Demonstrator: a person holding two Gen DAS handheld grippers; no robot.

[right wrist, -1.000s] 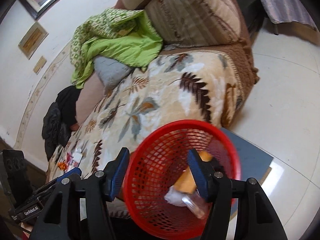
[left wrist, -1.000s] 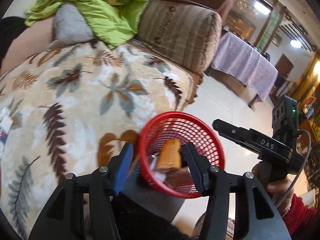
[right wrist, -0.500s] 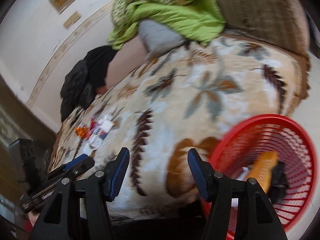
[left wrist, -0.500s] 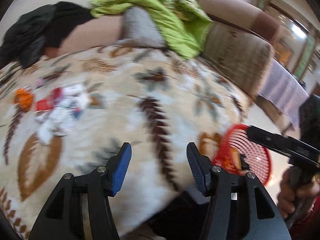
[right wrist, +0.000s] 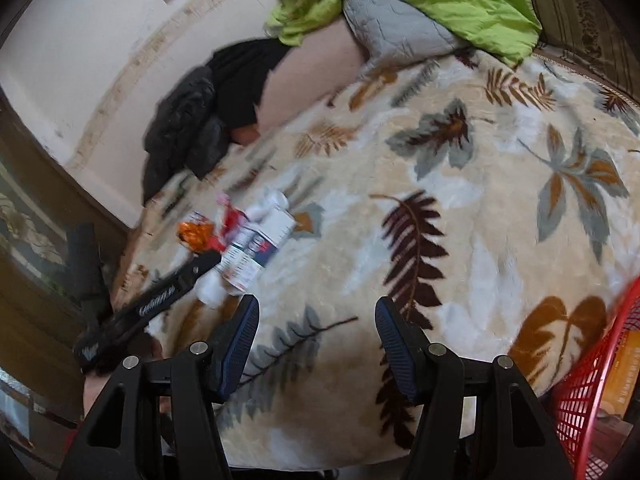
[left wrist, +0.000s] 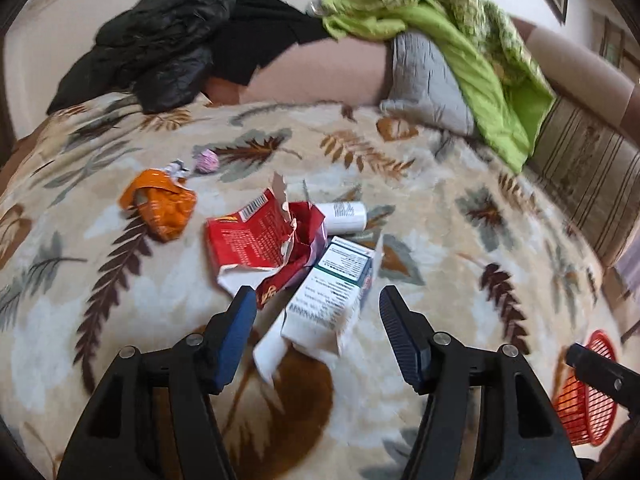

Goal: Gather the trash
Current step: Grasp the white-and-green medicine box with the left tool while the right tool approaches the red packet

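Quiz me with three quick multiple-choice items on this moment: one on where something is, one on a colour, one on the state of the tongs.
1. Where does the white carton lie?
A. Inside the basket
B. On the leaf-print blanket, just ahead of the left tongs
C. On the floor

2. What colour is the crumpled wrapper left of the torn red box?
A. Orange
B. Blue
C. Black

3. What do the right tongs hold?
A. The white carton
B. The red basket
C. Nothing, they stand open

Answers: 1 B, the carton rests on the blanket between the left fingertips' line of sight. 2 A, it is plainly orange. 3 C, only blanket shows between the blue pads.
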